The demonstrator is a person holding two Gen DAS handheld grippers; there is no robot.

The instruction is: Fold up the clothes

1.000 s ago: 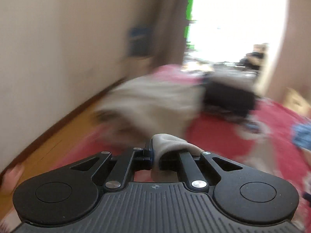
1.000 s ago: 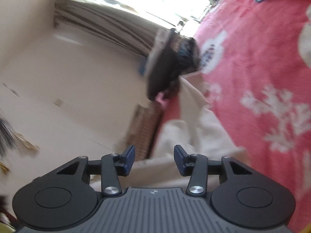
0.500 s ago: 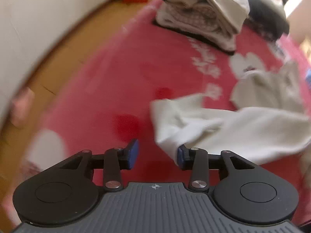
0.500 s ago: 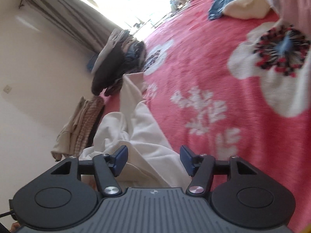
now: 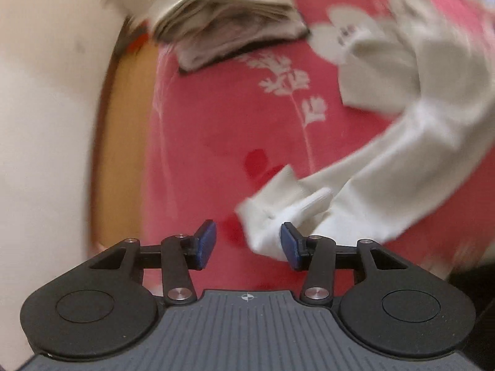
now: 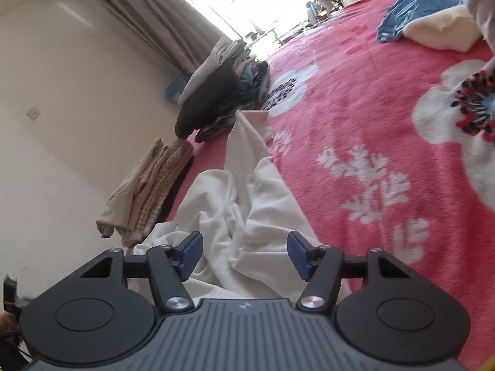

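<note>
While the white garment (image 5: 386,160) is lying crumpled on the red floral blanket (image 5: 216,130), the person is laying it out before any fold. The left gripper (image 5: 247,244) is standing agape, its jaws having just been opening, with the sleeve cuff (image 5: 266,216) between the pads and brushing one without being pinched. The right gripper (image 6: 244,255), likewise having just been widening, is hovering empty above the bunched body (image 6: 247,216). The sleeve is running diagonally from the cuff near the left gripper up and away toward the body. Next, probably, the cloth is needing flattening. Folded piles (image 6: 216,99) are sitting along the bed's edge.
</note>
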